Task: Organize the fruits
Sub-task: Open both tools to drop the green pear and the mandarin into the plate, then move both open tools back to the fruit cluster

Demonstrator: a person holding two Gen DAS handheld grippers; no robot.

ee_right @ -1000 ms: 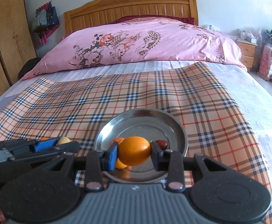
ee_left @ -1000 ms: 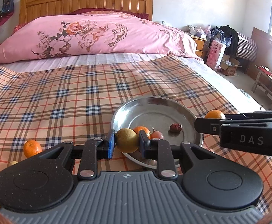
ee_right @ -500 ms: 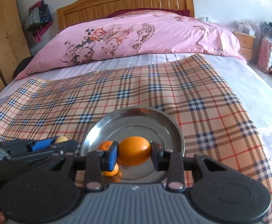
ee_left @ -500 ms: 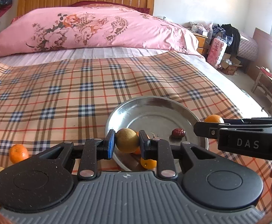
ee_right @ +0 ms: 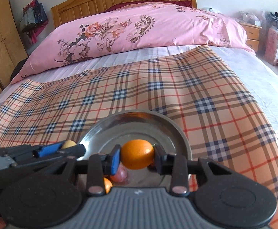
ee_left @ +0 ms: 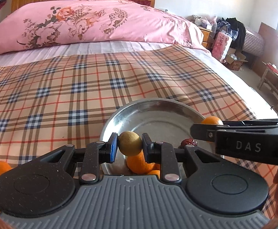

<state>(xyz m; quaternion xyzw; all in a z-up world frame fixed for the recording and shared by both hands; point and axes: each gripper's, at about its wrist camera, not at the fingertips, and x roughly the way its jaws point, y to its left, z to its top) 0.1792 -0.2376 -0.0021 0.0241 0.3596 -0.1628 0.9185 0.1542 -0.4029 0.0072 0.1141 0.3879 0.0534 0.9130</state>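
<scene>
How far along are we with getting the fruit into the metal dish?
Done: an orange and a red date already lie in the metal dish.
In hand: the left claw is shut on a yellow-green fruit, the right claw on an orange fruit, both over the dish.
Left: a small orange waits on the plaid cloth.

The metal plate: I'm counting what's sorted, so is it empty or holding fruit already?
Holding fruit. The metal plate already contains an orange and a red date, seen past the left gripper.
</scene>
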